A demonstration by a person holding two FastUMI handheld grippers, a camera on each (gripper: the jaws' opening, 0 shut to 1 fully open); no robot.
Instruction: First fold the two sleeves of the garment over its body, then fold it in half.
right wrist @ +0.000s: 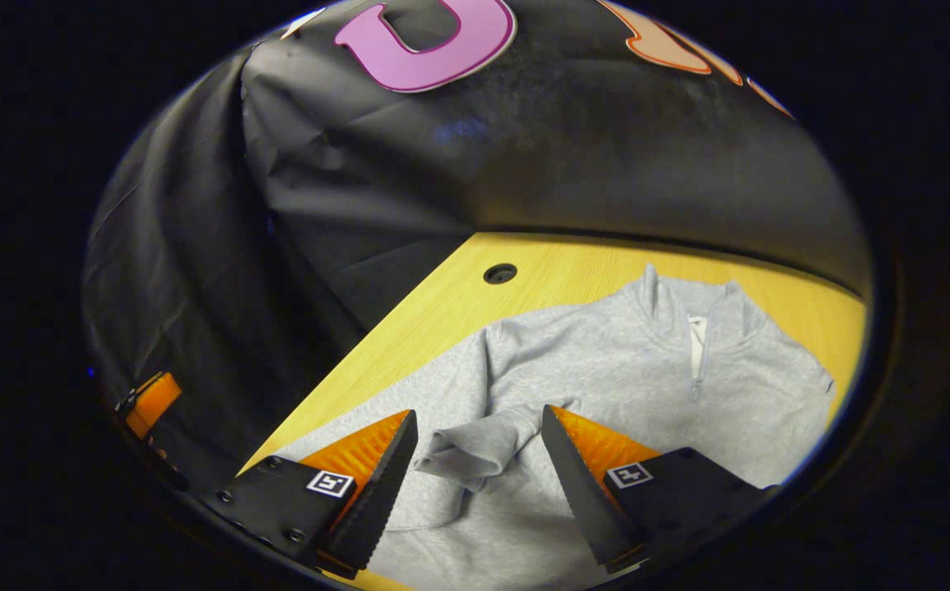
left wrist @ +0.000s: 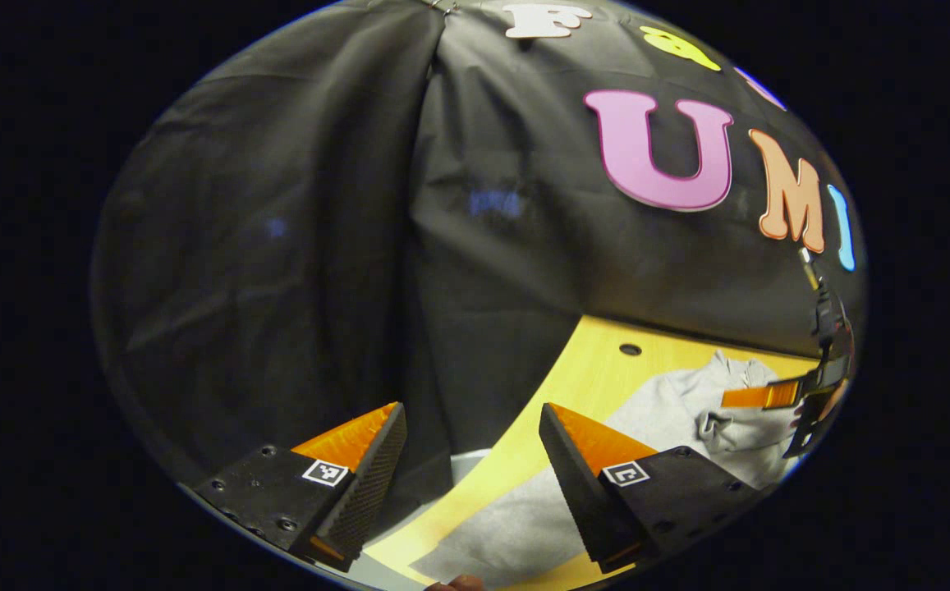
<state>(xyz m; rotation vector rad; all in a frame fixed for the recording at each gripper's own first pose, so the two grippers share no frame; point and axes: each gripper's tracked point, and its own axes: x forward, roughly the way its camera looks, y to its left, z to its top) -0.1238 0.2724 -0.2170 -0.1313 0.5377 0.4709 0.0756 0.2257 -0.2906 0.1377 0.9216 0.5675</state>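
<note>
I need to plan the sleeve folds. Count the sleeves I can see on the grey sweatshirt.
1. One grey sleeve lies folded across the grey fleece sweatshirt on the yellow wooden table, its cuff between the open right claw. The other sleeve may be hidden.

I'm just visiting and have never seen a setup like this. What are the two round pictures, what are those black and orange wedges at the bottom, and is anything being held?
There is no robot arm here: a person carries a two-finger tool in each hand, and a small wide-angle camera rides on each tool, looking out along its fingers. The wedges are those fingers. The left gripper view shows the left gripper, open and holding nothing, near the edge of a yellow wooden table; the other tool appears far off at the right. The right gripper view shows the right gripper, also open, above a grey sweatshirt lying flat on the table. One sleeve is already folded across the body, its cuff lying between the open fingers. Nothing is gripped.
</note>
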